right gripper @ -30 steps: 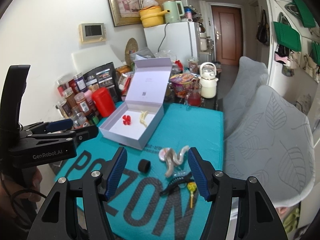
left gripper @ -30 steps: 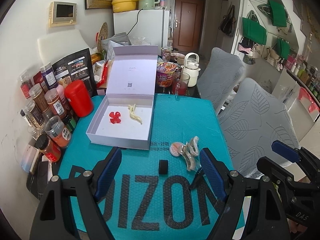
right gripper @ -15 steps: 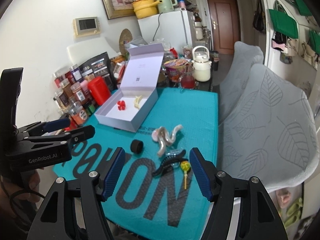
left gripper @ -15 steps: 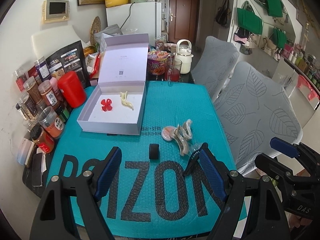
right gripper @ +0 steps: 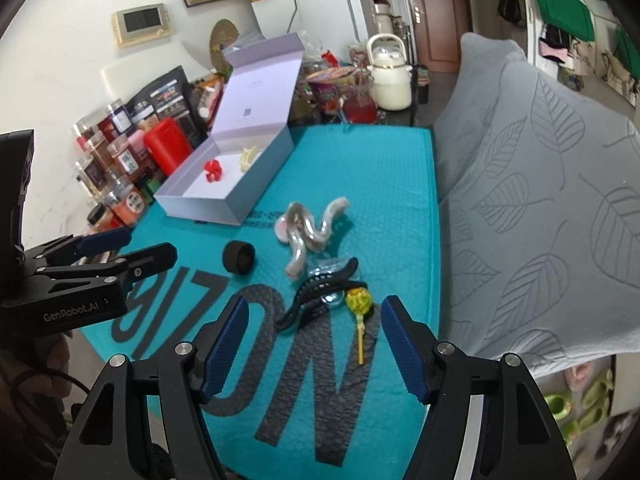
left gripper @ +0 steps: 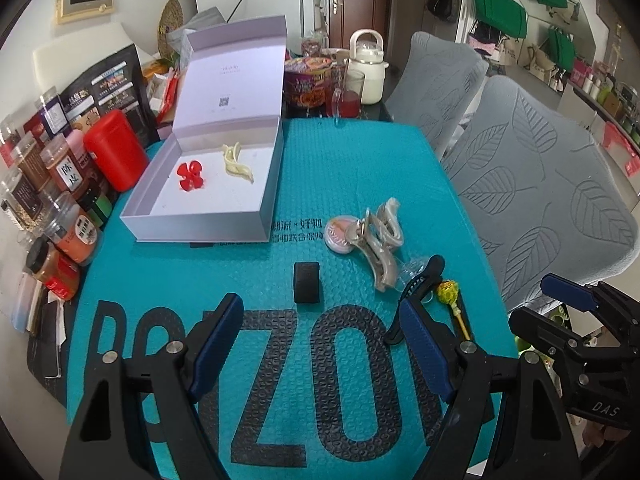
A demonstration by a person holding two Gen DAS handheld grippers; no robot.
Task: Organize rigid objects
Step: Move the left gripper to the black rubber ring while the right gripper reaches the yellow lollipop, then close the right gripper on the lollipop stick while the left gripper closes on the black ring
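Note:
An open pale-lilac box (left gripper: 200,233) (right gripper: 199,208) on the teal mat (left gripper: 360,160) holds a red flower clip (left gripper: 191,175) and a cream clip (left gripper: 236,160). Loose on the mat lie a black ring (left gripper: 307,282) (right gripper: 239,257), a beige wavy hair claw (left gripper: 380,240) (right gripper: 310,232), a pink round compact (left gripper: 337,234), a black hair claw (right gripper: 320,292) and a yellow-green ball pin (right gripper: 358,304). My left gripper (left gripper: 318,306) hangs open just short of the black ring. My right gripper (right gripper: 315,305) is empty, its jaws opening, over the black claw and the pin.
Spice jars (left gripper: 60,184) and a red canister (left gripper: 116,148) crowd the mat's left edge. A noodle cup (left gripper: 308,80), a red drink glass (left gripper: 347,98) and a cream kettle (left gripper: 366,68) stand behind it. Grey leaf-patterned chair covers (left gripper: 540,200) flank the right side.
Both grippers have sunk toward the mat, so the loose items loom larger and nearer their fingertips. The right jaws have spread wider. The objects have not moved.

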